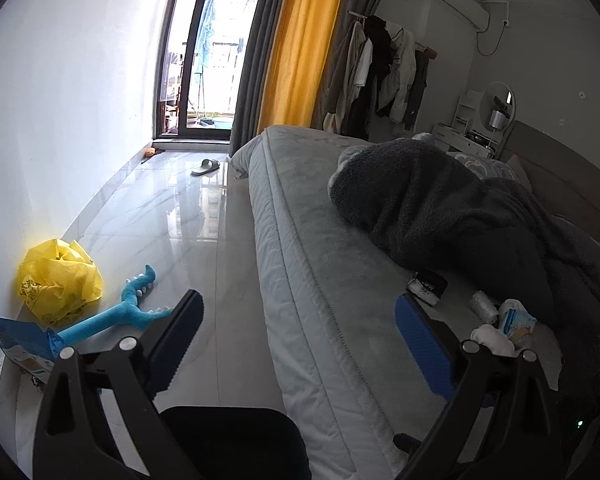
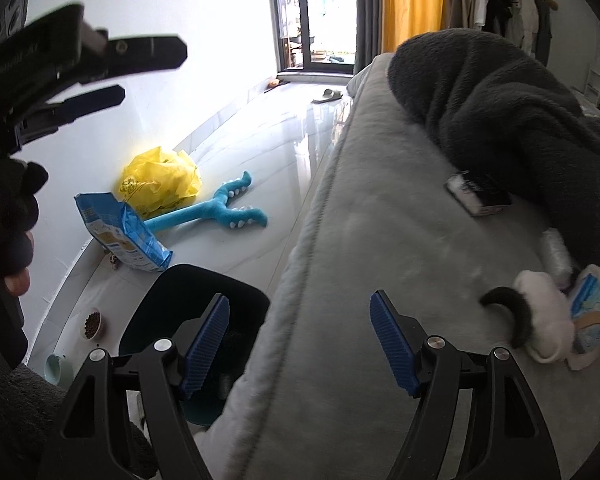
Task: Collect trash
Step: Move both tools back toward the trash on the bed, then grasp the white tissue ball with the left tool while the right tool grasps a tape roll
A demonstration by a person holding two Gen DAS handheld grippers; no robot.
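The left claw (image 1: 295,328) is held wide open with nothing between its blue-padded fingers, above the near edge of the bed (image 1: 320,240) and the tiled floor (image 1: 171,208) beside it. The right claw (image 2: 300,340) is likewise spread wide and empty, over the bed edge. In the right wrist view the left claw (image 2: 151,72) is also seen at the upper left, gripped by a gloved hand (image 2: 7,216).

On the bed, at the near right, a small cluster of trash is gathered against the dark fleece blanket (image 1: 460,200): a black-and-white carton (image 2: 480,194), a crumpled clear plastic wrap (image 2: 556,254), white tissues (image 2: 544,320) and a blue snack wrapper (image 2: 594,312). A curved dark item lies against the tissues; what it is cannot be told.

On the floor to the left, beside the wall, a crumpled yellow plastic bag (image 2: 159,180) touches a blue pet-food bag (image 2: 123,236), with a blue plush toy (image 2: 219,210) just beside both. A dark bin (image 2: 171,312) stands on the floor near the bed's near corner, and a bowl of kibble (image 2: 91,322) lies to its left. A slipper (image 1: 205,167) lies far off by the glass door.
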